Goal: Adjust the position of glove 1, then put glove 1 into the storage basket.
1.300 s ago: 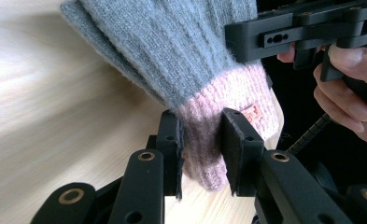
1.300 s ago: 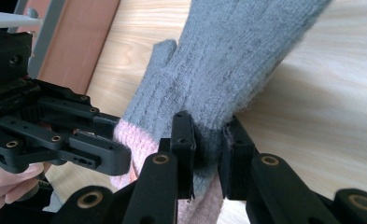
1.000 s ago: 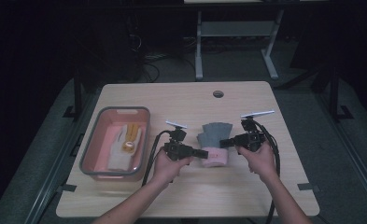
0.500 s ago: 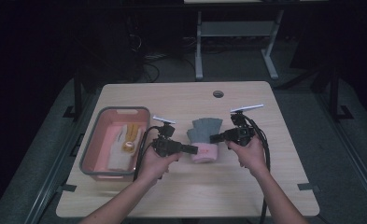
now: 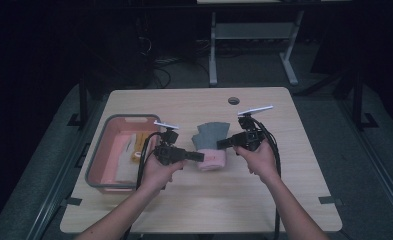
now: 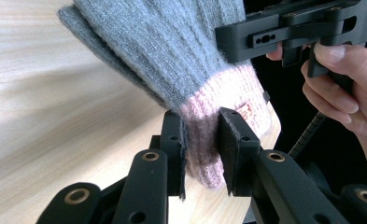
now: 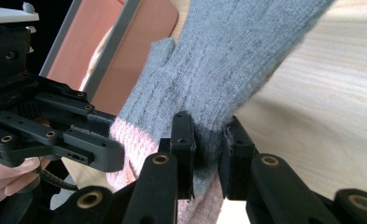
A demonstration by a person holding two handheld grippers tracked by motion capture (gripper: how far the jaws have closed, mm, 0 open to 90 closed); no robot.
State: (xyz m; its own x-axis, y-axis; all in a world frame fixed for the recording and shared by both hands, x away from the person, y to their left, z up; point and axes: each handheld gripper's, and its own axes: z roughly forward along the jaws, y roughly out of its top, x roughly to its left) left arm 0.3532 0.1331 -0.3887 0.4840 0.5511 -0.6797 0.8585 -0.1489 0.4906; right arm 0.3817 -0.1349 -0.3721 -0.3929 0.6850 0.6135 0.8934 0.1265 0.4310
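A knitted glove, grey with a pink cuff (image 5: 211, 145), hangs between both grippers just above the middle of the wooden table (image 5: 194, 205). My left gripper (image 5: 200, 156) is shut on the pink cuff (image 6: 204, 140) from the left side. My right gripper (image 5: 220, 144) is shut on the grey part of the glove (image 7: 209, 112) near the cuff's edge. In the left gripper view the glove's grey fingers stretch up and away, and the other gripper (image 6: 293, 32) with its hand sits at the upper right. The right gripper view has the left gripper (image 7: 55, 126) at its left.
A pink tub with a grey rim (image 5: 100, 155) stands at the table's left, with pale cloth and a small orange item inside. A round cable hole (image 5: 233, 100) lies near the far edge. A white desk frame (image 5: 254, 45) stands beyond the table.
Both grippers have shifted a little left and toward the far side with the glove held between them, and the glove has risen off the table.
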